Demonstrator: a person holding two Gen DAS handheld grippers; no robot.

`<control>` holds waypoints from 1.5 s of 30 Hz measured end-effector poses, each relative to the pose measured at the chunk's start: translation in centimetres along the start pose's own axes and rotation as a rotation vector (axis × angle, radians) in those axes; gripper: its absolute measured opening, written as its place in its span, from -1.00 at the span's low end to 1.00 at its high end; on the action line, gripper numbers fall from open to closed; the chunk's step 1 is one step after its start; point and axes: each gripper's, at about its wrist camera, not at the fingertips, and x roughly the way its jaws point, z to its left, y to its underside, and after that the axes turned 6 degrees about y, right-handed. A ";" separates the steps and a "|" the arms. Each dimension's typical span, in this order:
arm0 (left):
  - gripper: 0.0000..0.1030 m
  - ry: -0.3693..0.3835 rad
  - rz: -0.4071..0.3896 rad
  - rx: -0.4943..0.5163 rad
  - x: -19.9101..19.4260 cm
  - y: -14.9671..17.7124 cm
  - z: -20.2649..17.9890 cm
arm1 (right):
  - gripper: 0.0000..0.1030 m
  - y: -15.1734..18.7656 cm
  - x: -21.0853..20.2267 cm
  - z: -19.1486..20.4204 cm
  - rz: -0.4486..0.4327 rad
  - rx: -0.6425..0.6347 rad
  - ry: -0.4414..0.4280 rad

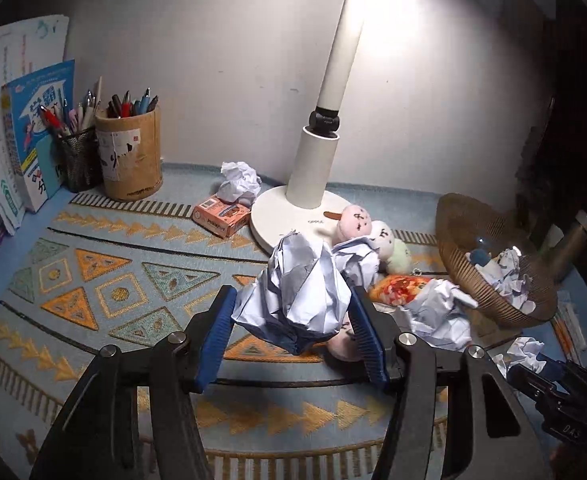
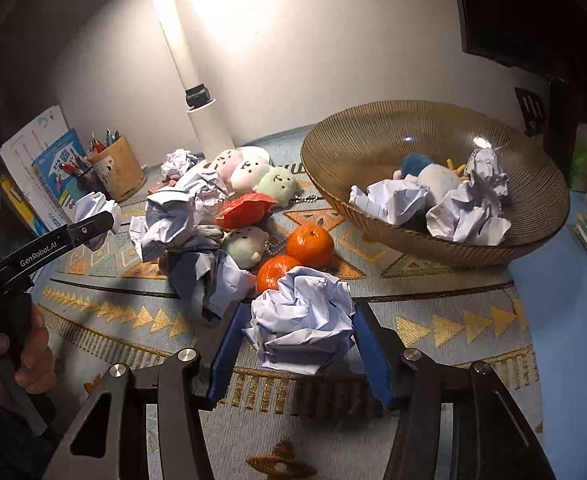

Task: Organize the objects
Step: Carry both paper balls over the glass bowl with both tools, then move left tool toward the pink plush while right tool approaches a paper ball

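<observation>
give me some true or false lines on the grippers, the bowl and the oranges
1. The left gripper grips a paper ball. True.
2. The right gripper is empty. False: it grips a second paper ball.
3. The bowl holds crumpled paper. True.
4. Two oranges lie in the bowl. False: they sit on the mat beside it.
5. The lamp is off. False: it is lit.

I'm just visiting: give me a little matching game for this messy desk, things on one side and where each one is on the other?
Things:
1. pens
2. two oranges
3. blue plush toy
4. paper ball

Places:
A. inside the brown bowl
B. on the patterned mat, outside the bowl
C. between the right gripper pads
D. upright in the tan cup

Pairs: 1-D, 2-B, 3-A, 4-C
</observation>
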 end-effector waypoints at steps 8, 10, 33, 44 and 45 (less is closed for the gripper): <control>0.06 0.200 -0.026 0.140 0.6 -4.9 -13.0 | 0.05 -6.8 -5.7 -7.4 -0.199 0.120 0.130; 0.06 0.228 -0.014 0.164 2.2 -5.4 -15.8 | 0.05 -8.2 -5.9 -9.6 -0.223 0.171 0.163; 0.43 0.258 0.071 0.190 5.7 -1.4 -18.0 | 0.66 -8.2 -0.9 -13.7 -0.088 0.239 0.177; 0.43 0.135 -0.069 0.080 -2.8 -1.4 -9.0 | 0.66 -6.0 -2.7 -3.8 -0.110 0.084 0.078; 0.43 0.111 -0.072 0.074 -3.1 -1.2 -8.0 | 0.66 -5.7 -2.6 -2.9 -0.110 0.068 0.067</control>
